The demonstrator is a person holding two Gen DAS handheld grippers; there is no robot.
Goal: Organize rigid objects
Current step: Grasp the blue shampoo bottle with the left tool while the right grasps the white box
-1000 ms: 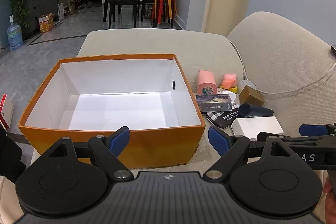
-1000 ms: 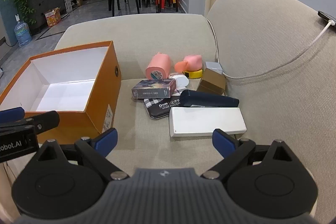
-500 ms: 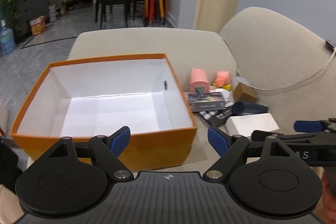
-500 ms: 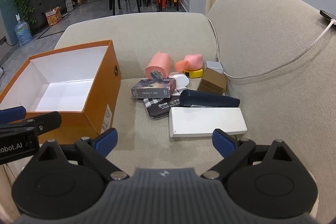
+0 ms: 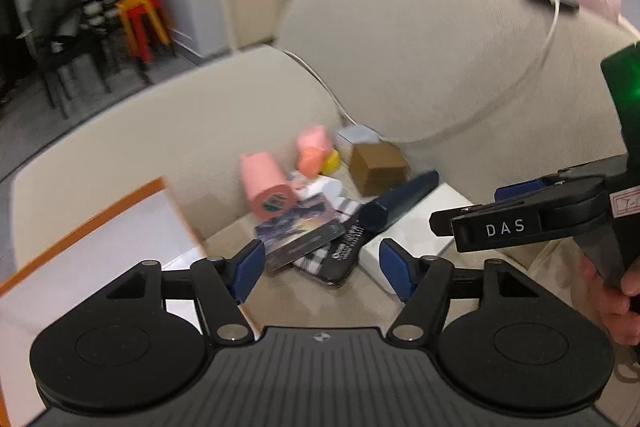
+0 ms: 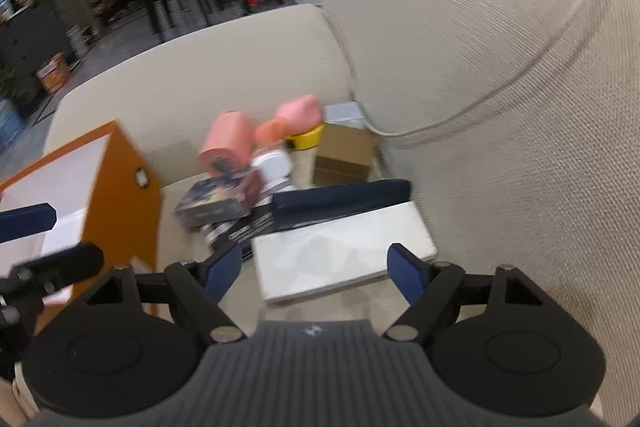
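While both my jaws stand wide and hold nothing, these are my notes for the first pick.

White box (image 6: pixel 344 251): flat on the sofa seat (image 6: pixel 280 307), nearest of the pile and lying between my right gripper (image 6: pixel 314 267) fingertips; I judge it the first pick.
Navy case (image 6: pixel 340 201): lies along the white box's far edge, touching it; I should close on the white box alone, low on its long sides, so the case does not drag along.
Card box (image 6: pixel 218 201): rests on a checked pack, just left of the case; my left gripper (image 5: pixel 320 267) points at it.
Pink roll (image 6: pixel 228 145), brown box (image 6: pixel 346 155): farther back, against the sofa back.
Orange box (image 6: pixel 120 187): open, white inside, left of the pile; I take it as the bin.
Care: both views are blurred, so I would steady before closing, and keep my two grippers apart over the pile.
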